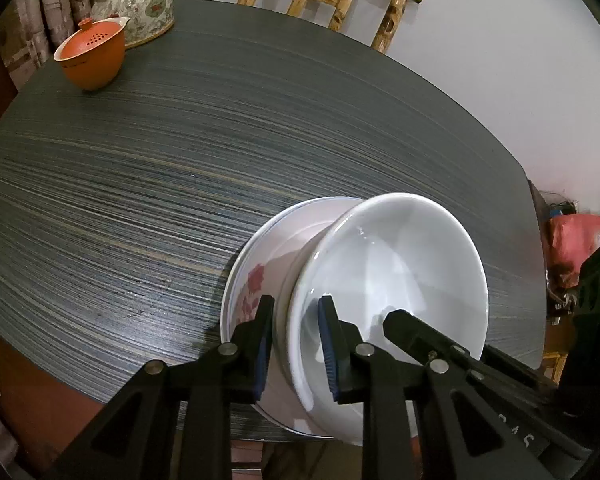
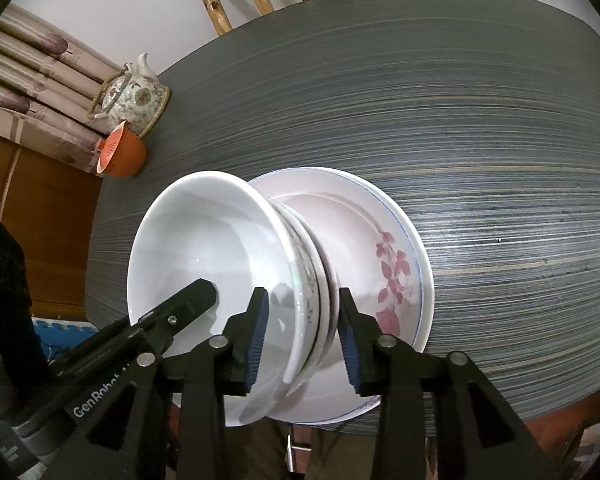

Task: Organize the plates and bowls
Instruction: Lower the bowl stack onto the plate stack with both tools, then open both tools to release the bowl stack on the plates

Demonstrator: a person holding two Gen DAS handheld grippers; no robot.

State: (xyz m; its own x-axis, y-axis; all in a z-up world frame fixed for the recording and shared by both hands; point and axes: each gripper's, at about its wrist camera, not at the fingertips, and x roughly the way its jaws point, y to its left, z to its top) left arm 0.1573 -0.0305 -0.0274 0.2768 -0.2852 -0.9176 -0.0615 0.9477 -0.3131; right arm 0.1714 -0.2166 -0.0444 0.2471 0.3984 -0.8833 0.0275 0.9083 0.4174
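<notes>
Right now both my grippers sit at the near rim of the white bowl (image 1: 400, 256), which is nested on other bowls standing on the flowered plate (image 2: 396, 248) near the front edge of the dark table (image 1: 180, 160).

My left gripper (image 1: 296, 340) is narrow, with one pad outside the rim and one inside; it seems to pinch the wall, though I cannot see real contact. My right gripper (image 2: 304, 336) straddles the rims of the stacked bowls (image 2: 320, 304); its jaws stand apart from them, so I judge it holds nothing.

A bowl is round and has no long axis; its mouth points up. The rim runs across between both pairs of pads. Both hands are equally near.
</notes>
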